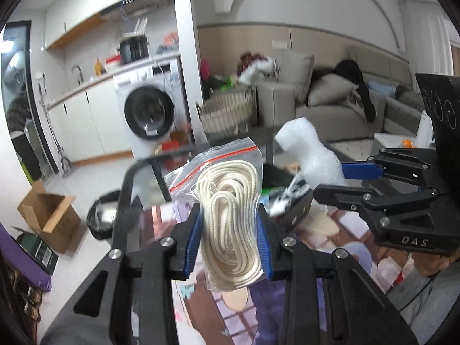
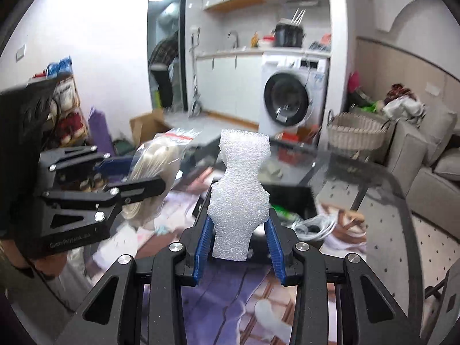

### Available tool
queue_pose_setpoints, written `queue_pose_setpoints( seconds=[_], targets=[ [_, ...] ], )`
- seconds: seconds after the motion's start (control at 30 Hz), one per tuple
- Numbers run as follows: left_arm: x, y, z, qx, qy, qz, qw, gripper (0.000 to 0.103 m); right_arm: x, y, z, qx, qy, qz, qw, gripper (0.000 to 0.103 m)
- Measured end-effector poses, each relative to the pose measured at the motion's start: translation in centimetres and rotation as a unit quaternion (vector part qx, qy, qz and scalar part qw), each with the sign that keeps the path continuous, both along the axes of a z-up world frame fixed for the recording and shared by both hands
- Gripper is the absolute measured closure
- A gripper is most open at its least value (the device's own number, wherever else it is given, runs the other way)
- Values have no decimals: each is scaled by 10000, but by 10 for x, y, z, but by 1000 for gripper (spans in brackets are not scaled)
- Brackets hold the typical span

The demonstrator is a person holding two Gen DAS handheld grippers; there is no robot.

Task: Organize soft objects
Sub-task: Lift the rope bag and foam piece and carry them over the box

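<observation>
The glass bench (image 2: 373, 178) runs out at a dark rim toward twelve o'clock, with a black bin (image 2: 290, 198) open below both loads. The left gripper (image 1: 230, 238) clenches a bagged rope coil (image 1: 230, 215); the right gripper (image 2: 238, 244) pinches a white foam piece (image 2: 238, 201). Judging it, carry both high, release over the bin, and keep the fingers apart.

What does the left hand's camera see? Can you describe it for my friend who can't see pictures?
The left gripper squeezes a clear zip bag of coiled cream rope, held up above a glass-topped table. To its right, the right gripper holds a white foam piece; a white washing machine stands behind.
</observation>
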State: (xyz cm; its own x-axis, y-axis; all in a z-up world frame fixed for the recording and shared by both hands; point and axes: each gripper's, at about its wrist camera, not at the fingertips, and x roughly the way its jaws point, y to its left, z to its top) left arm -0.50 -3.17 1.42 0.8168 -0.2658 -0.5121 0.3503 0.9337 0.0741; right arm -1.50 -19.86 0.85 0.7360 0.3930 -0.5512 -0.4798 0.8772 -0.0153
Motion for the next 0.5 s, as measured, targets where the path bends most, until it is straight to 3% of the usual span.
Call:
queue_pose_setpoints(
  seconds=[0.27, 0.5],
  targets=[
    [-18, 9, 22, -279, -895, 38, 9956, 70, -21, -20, 31, 464, -781, -398, 9951, 66],
    [-19, 15, 27, -454, -989, 52, 9940, 70, -26, -25, 39, 520, -834, -430, 9942, 66]
  ],
)
